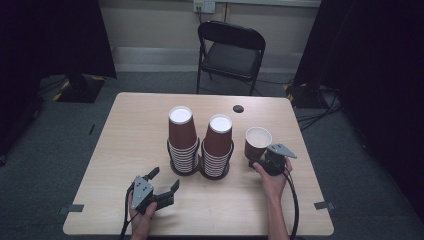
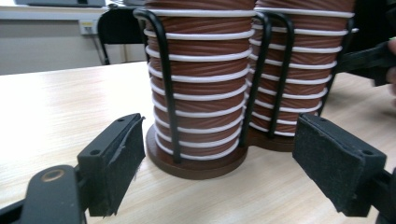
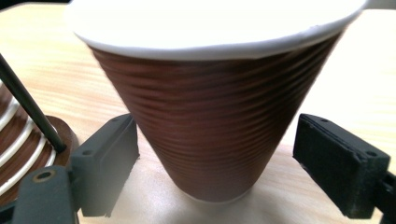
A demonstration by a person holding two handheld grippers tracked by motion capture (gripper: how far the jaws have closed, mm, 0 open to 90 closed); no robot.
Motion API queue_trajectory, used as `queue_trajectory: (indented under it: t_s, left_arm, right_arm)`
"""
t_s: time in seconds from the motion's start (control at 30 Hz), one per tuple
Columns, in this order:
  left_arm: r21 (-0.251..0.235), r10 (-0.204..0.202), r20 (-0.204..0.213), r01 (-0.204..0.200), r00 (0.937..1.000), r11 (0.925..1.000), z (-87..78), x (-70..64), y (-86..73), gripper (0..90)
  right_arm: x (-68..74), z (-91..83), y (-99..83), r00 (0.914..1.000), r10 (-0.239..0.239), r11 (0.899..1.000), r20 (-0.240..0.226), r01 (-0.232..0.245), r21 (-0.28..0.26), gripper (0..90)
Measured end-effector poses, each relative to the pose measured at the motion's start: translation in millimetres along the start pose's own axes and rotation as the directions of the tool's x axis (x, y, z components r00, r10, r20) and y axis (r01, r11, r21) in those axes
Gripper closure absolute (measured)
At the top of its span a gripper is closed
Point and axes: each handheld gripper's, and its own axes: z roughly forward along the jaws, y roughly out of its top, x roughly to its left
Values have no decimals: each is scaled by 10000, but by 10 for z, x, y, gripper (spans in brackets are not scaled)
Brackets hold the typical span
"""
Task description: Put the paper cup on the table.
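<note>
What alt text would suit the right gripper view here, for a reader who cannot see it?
A single brown ribbed paper cup with a white rim stands upright on the light wooden table, between the open black jaws of the right tongs, which do not touch it. At the left edge is part of a cup holder's brown base and black wire.

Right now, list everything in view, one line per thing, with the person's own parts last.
table: 1, light wood, centre of the room.
cup stacks: 2, brown with white rims, upside down, side by side mid-table.
wire holders: 2, black on round brown bases, around the stacks.
single cup: 1, brown, white inside, upright, right of the stacks.
folding chair: 1, black, beyond the table.
tape marks: 2, grey, near table corners.
left gripper: black, open, front left.
right gripper: black, open around the single cup.
hands: 2, holding the grippers.
</note>
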Motion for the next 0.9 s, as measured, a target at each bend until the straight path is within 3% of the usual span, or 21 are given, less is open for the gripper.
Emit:
queue_trajectory:
  t_s: [0.33, 0.63, 0.73, 0.9]
  left_arm:
    - [87, 105, -392, -102, 9992, 9999, 6, -19, 4, 169]
    - [-28, -97, -704, 96, 9975, 10000, 0, -31, -2, 169]
    - [-37, 24, -755, -27, 9971, 10000, -3, -43, -2, 170]
    - [217, 15, -822, 3, 9966, 9998, -23, -61, 1, 170]
  right_arm:
    - [46, -240, -13, 9998, 161, 9977, -96, -167, -649, 132]
    - [229, -493, -15, 9995, 22, 9869, -306, -71, -1610, 158]
    - [278, -581, -61, 9991, 61, 9830, -424, -138, -1832, 159]
    - [385, -713, -137, 9995, 34, 9768, -308, -99, -2137, 164]
